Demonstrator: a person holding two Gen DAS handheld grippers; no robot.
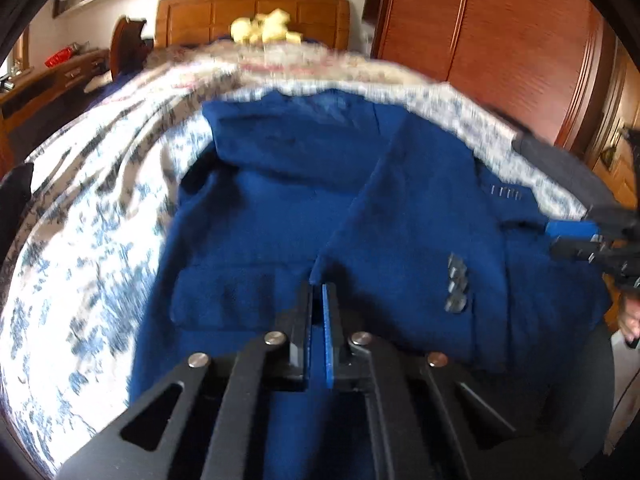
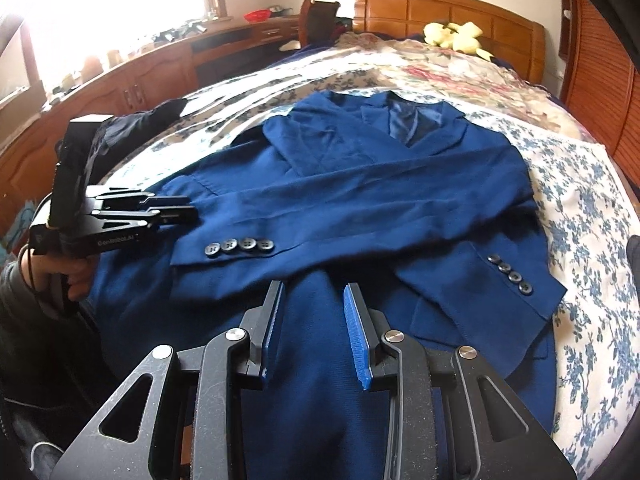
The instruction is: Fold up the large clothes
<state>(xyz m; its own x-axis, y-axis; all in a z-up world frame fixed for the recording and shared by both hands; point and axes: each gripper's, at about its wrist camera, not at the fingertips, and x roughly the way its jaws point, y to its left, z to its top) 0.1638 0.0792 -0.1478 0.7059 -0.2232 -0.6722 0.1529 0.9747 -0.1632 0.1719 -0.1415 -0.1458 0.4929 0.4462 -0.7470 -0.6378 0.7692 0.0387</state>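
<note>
A dark blue suit jacket (image 2: 360, 184) lies face up on the bed, both sleeves folded across its front; it also shows in the left wrist view (image 1: 304, 216). One sleeve cuff with several grey buttons (image 2: 240, 246) lies by the left gripper. My left gripper (image 1: 318, 286) is shut with nothing between its fingers, just above the jacket near that cuff; it also shows in the right wrist view (image 2: 192, 208). My right gripper (image 2: 314, 288) is open and empty over the jacket's lower hem; in the left wrist view it is at the right edge (image 1: 576, 236).
The floral bedspread (image 2: 580, 208) covers the bed. A yellow plush toy (image 2: 456, 36) sits by the wooden headboard (image 2: 440, 4). A wooden dresser (image 2: 132, 80) runs along the left, wardrobe doors (image 1: 500, 32) stand on the right.
</note>
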